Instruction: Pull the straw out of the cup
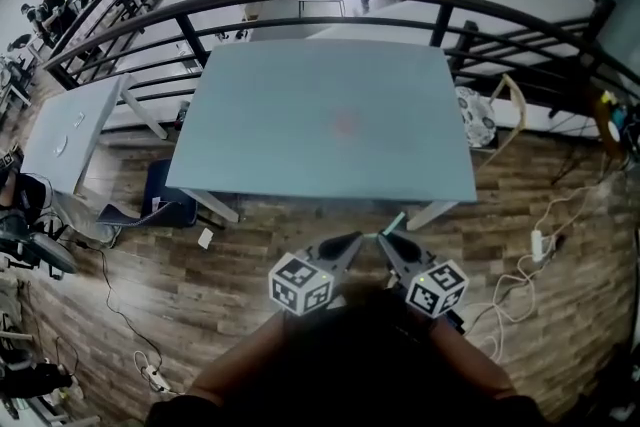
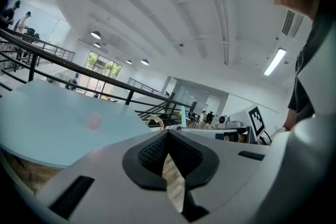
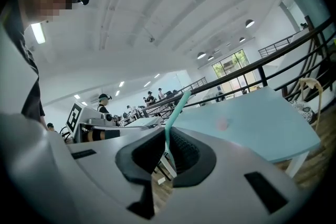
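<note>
My right gripper (image 3: 167, 148) is clenched on a thin teal straw (image 3: 176, 106). The straw rises from between my dark ribbed pads (image 3: 185, 153) and leans toward the far side. My left gripper (image 2: 167, 138) is pressed closed at its tips and grasps nothing; the wooden floor (image 2: 173, 181) shows through the gap behind them. In the head view both grippers sit side by side, tips nearly meeting, above the wooden floor just off the near edge of a pale blue table (image 1: 300, 105). The straw pokes out toward that edge
</note>
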`<action>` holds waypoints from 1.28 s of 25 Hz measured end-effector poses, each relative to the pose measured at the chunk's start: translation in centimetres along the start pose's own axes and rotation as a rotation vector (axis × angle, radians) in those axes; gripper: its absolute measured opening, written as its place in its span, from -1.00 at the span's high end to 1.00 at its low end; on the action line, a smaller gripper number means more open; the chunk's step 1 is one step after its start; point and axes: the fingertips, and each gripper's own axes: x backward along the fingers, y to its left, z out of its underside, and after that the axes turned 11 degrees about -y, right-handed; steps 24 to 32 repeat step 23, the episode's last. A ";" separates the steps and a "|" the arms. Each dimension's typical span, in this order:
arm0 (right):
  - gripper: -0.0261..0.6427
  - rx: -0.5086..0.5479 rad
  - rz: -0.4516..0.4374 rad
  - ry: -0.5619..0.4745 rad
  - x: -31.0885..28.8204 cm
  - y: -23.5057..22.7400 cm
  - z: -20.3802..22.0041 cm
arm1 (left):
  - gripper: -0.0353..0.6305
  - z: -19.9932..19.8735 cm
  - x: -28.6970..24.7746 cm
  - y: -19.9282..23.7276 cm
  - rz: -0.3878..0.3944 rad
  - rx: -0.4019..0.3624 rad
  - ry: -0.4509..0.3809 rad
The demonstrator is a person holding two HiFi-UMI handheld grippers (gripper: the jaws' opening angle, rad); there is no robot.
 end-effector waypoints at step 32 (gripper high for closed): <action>0.81 0.011 -0.062 0.054 -1.2 -4.0 -3.6 | 0.86 -2.5 -2.4 1.4 0.049 -0.057 0.002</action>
